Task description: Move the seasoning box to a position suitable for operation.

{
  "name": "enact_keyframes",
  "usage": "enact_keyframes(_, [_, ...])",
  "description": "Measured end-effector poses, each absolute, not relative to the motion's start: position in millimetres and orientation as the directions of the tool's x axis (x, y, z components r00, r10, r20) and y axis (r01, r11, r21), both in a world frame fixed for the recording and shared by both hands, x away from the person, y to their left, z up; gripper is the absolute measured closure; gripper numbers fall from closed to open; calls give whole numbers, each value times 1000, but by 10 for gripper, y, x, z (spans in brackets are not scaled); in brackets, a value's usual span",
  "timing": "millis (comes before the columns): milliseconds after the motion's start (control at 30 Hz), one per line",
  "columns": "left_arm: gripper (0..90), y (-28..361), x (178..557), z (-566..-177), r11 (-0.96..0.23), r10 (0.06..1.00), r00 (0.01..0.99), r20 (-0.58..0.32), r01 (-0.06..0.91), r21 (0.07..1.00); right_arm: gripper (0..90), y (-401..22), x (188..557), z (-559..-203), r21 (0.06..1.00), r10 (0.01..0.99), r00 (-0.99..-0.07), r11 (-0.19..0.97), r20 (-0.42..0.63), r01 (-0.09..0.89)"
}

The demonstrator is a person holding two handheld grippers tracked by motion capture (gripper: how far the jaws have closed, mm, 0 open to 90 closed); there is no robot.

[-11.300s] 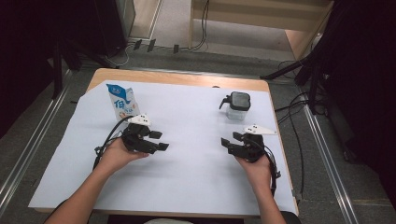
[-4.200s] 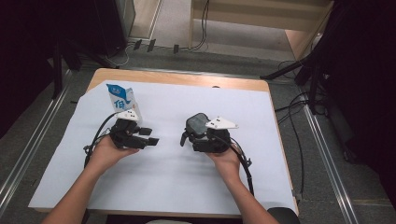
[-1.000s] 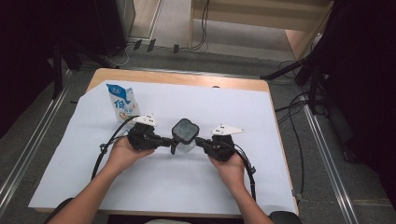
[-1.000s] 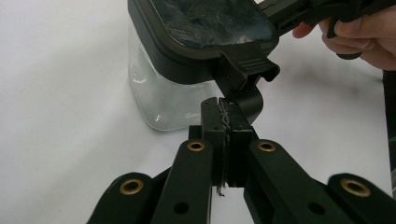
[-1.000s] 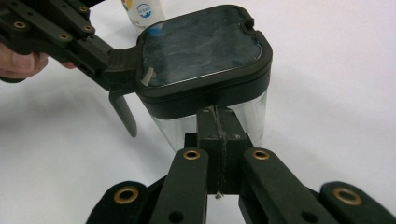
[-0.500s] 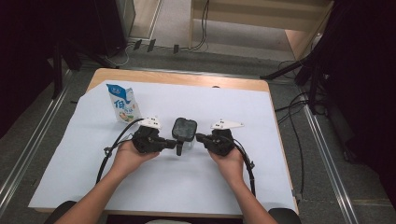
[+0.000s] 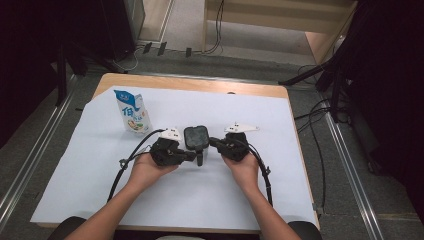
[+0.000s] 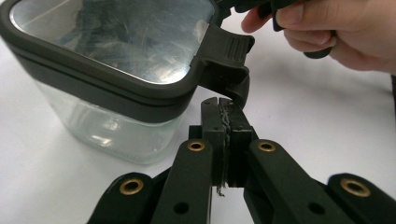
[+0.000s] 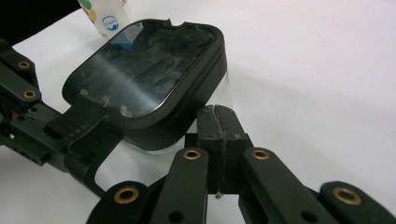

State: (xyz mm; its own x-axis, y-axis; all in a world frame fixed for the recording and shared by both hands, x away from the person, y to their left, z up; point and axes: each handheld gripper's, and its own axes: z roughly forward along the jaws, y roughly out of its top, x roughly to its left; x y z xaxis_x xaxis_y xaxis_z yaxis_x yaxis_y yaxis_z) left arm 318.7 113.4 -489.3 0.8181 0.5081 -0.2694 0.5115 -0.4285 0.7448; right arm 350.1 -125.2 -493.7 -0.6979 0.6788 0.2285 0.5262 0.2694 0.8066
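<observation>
the glass jar [image 7: 196,138] has come to mid-table, between the closed left gripper [image 7: 192,156] and closed right gripper [image 7: 214,142]

A: Where does the container [image 7: 196,137] stand?
B: On the tabletop [image 7: 300,165], about midway across, between the left gripper [image 7: 192,156] and the right gripper [image 7: 214,142].
A: And the carton [image 7: 132,111]?
B: Upright, to the container's left and a little farther back, just beyond the left gripper. Both hands come in from the near edge.
</observation>
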Motion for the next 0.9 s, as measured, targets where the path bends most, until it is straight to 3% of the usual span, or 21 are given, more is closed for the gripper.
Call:
enact_keyframes(200, [900,1162,3239,-4937,-409,463,825,-325,524,747,900,-1247,3499,-4945,800,679,-698,278,228,532])
enact_keyframes(400, [889,1281,3251,-4867,-421,461,828,-318,520,743,900,-1293,3442,-4900,805,680,-697,271,228,528])
enact_keyframes(567, [807,1363,3238,-4806,-444,463,834,-302,513,735,900,-1343,3360,-4865,805,676,-696,262,241,533])
enact_keyframes(667, [703,1416,3233,-4781,-450,455,842,-288,497,742,900,-1366,3267,-4834,806,672,-697,255,249,534])
enact_keyframes(900, [608,1587,3259,-4725,-453,457,843,-283,494,742,900,-1388,3134,-4791,805,665,-701,252,258,536])
